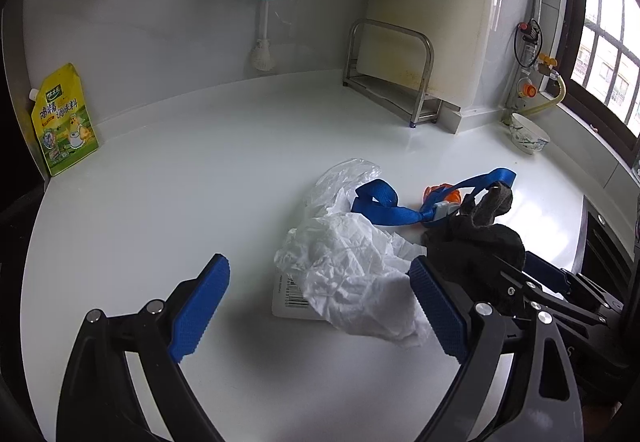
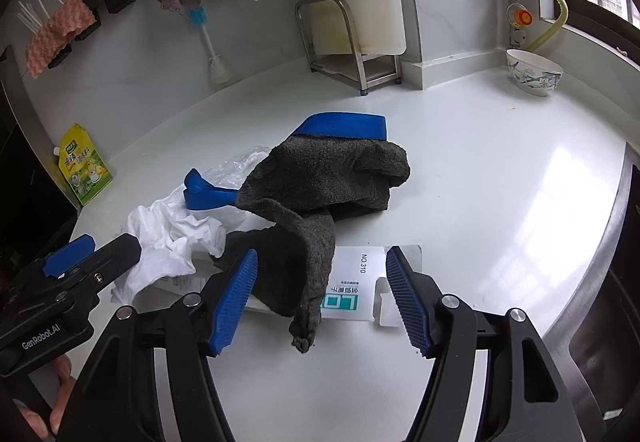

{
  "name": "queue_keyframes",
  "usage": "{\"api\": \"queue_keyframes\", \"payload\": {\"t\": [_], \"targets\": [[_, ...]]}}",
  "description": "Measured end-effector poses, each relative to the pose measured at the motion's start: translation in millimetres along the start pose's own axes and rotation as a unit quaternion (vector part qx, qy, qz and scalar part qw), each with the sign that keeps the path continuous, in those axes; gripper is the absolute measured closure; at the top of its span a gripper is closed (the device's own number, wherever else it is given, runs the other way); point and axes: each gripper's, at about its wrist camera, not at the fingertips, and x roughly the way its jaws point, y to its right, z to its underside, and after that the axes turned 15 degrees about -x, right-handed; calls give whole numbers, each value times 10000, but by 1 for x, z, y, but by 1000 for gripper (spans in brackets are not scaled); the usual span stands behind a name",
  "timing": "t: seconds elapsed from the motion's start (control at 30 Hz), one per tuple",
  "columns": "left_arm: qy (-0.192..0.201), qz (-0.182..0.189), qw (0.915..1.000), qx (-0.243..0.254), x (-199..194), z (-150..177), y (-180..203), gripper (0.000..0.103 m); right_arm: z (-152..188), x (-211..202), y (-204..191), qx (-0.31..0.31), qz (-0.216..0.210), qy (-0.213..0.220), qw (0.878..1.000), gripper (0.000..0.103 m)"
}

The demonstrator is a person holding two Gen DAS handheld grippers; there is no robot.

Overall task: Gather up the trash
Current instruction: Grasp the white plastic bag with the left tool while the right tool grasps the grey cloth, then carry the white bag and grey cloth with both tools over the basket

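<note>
Both grippers, left gripper (image 1: pixel 320 306) and right gripper (image 2: pixel 320 298), stand with jaws apart and empty at lower frame, bracketing the heaped trash at centre: crumpled white paper (image 1: pixel 352 274), dark grey cloth (image 2: pixel 320 178), blue strap (image 1: pixel 384 202), presumably for pickup.

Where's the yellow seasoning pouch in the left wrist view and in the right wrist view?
Left wrist: yellow seasoning pouch at far left, leaning against the wall.
Right wrist: pouch at left, smaller, beyond the crumpled white paper.
Shared landmark: steel rack at the back of the counter.
</note>
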Motion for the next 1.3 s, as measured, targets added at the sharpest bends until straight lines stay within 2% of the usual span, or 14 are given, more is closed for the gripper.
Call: {"api": "queue_keyframes", "payload": {"t": [0.23,0.3,0.4,0.43,0.53,0.57,0.6,0.63,0.77,1.13,1.3], "targets": [[-90,-104,9999,-39,23,-3,-2,13,-8,20,-2,-97,121,-85,9998,39],[-88,-122,9999,-44,29,-3,-2,18,-10,26,-3,-129,135,-143,9997,39],[-247,-149,9996,10,38,-2,0,42,-10,31,-5,-175,132,-173,9996,47],[-277,-157,9995,23,41,-2,0,44,-11,32,-5,-193,116,-182,9996,53],[-406,-124,9991,-3,47,-1,-2,61,-13,36,-6,-246,40,-203,9995,72],[-445,-114,9989,-18,48,-1,-3,70,-14,36,-7,-266,51,-183,9995,75],[-454,-114,9989,-24,48,-1,-4,73,-14,34,-7,-298,80,-143,9994,80],[-436,-112,9990,-32,47,-2,-5,77,-15,31,-7,-327,83,-104,9994,90],[-331,-88,9994,-54,38,-6,-10,86,-17,21,-3,-312,50,19,9995,92],[-56,59,9999,-103,0,-18,-16,88,-33,-23,1,-380,180,391,9984,95],[48,119,9999,-71,-16,-18,-16,88,-40,-40,-4,-666,333,363,9966,95]]}}
